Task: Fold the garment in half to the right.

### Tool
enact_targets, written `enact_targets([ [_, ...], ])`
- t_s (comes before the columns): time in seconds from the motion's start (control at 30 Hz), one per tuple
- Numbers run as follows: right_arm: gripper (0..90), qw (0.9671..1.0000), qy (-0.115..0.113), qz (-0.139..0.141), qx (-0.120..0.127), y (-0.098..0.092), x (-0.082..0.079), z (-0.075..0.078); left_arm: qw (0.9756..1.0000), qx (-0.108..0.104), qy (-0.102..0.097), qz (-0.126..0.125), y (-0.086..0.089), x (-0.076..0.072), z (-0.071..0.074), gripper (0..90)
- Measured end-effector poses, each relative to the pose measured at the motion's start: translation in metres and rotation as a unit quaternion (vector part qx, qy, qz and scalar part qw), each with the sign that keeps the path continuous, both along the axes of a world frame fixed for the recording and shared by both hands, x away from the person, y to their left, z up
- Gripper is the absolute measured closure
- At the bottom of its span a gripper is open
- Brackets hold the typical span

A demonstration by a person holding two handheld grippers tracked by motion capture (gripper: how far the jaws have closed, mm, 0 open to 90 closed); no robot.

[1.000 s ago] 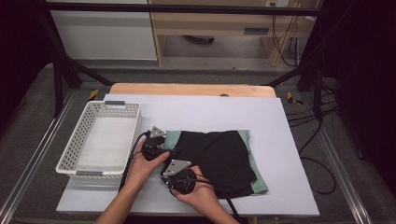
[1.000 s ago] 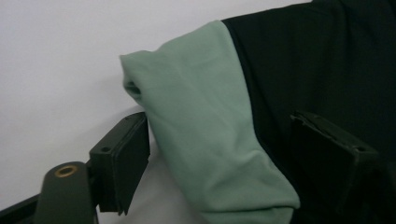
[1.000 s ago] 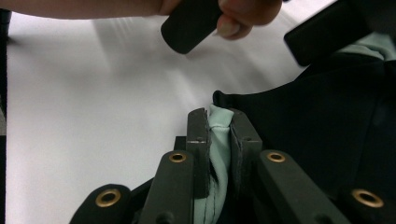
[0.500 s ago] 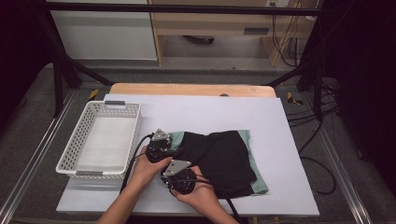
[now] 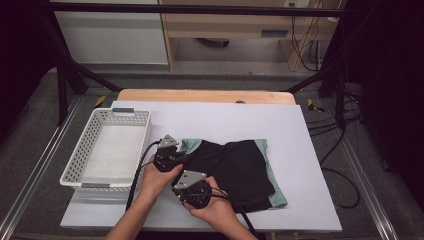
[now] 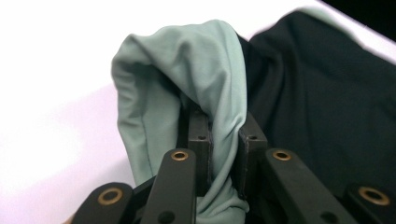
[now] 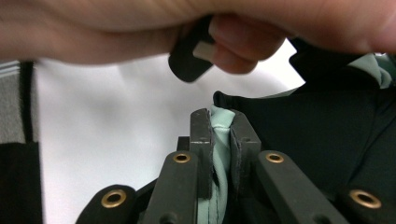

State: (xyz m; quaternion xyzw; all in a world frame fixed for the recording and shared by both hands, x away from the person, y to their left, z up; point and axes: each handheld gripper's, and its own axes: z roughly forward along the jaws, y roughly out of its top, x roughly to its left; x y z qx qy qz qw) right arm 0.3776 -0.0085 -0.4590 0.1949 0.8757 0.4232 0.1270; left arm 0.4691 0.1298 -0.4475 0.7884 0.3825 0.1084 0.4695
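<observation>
A black garment with pale green trim (image 5: pixel 240 170) lies folded on the white table (image 5: pixel 280 125). My left gripper (image 5: pixel 172 152) is at its near-left corner; its jaws have just been closing and now pinch the green trim (image 6: pixel 205 84), which bunches up over the pads (image 6: pixel 201 140). My right gripper (image 5: pixel 187 186) is just in front of it, at the garment's near edge. It is shut on a fold of green hem (image 7: pixel 220 122) with black cloth (image 7: pixel 327 140) beside it. The hand holding the left gripper (image 7: pixel 140 32) shows close above in the right gripper view.
A white perforated basket (image 5: pixel 82 162) stands empty at the table's left edge. A wooden board (image 5: pixel 205 96) borders the far side of the table. Black frame posts and cables (image 5: pixel 345 115) stand off the table to the right.
My left gripper shifted slightly right onto the garment's green corner and its jaws closed on the trim. The right gripper kept still.
</observation>
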Motion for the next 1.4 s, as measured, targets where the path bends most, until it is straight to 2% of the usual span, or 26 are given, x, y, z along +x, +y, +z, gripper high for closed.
enact_targets([
  [0.13, 82.8, 0.9998, -0.003, -0.007, 0.020, -0.010, 0.001, 0.018, 0.9997, 0.013, -0.019, 0.007, -0.008, 0.002, 0.020, 80.2],
  [0.37, 82.9, 0.9988, -0.015, -0.023, 0.039, -0.023, 0.005, 0.045, 0.9989, 0.041, -0.021, 0.006, -0.021, 0.013, 0.049, 80.7],
  [0.5, 82.9, 0.9983, -0.020, -0.028, 0.047, -0.026, 0.005, 0.054, 0.9990, 0.038, -0.011, 0.018, -0.017, 0.015, 0.058, 80.8],
  [0.83, 82.9, 0.9972, -0.028, -0.026, 0.064, -0.016, 0.007, 0.070, 0.9972, 0.065, -0.015, 0.032, -0.005, 0.017, 0.086, 80.9],
  [1.13, 82.9, 0.9968, -0.028, -0.015, 0.074, -0.001, 0.009, 0.080, 0.9958, 0.077, -0.018, 0.047, 0.016, 0.013, 0.100, 80.8],
  [1.4, 82.8, 0.9969, -0.033, -0.008, 0.071, 0.009, 0.008, 0.085, 0.9952, 0.083, -0.016, 0.050, 0.024, 0.013, 0.104, 80.8],
])
